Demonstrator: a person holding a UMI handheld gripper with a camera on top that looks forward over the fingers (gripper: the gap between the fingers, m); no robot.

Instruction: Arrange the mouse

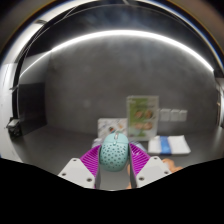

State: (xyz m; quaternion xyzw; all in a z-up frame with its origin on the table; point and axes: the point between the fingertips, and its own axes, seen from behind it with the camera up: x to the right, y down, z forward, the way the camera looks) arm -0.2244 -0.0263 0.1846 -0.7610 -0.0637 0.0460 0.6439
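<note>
Where the two fingers of the gripper (115, 172) reach forward, a mint-green mouse (114, 153) speckled with dark dots sits between their magenta pads (92, 158), which close in on it from both sides, so the gripper appears to be clamped on the mouse and holding it. The mouse stands on end, its rounded top rising above the fingertips, and it seems lifted off the grey worktop (60, 150) rather than lying on it, though the contact beneath it is hidden by the fingers. Beyond the mouse, toward the back of the worktop, an upright box (141, 116) with a pale front and green printing stands against the dark wall. Just beside it, on the right, lies a small stack of flat items (171, 145) with blue and orange edges, too small to identify more closely. On the other side of the box, a low white object (108, 126) rests on the worktop near the mouse's top. Well apart, at the far left, a dark boxy shape (28, 108) stands at the worktop's edge.
</note>
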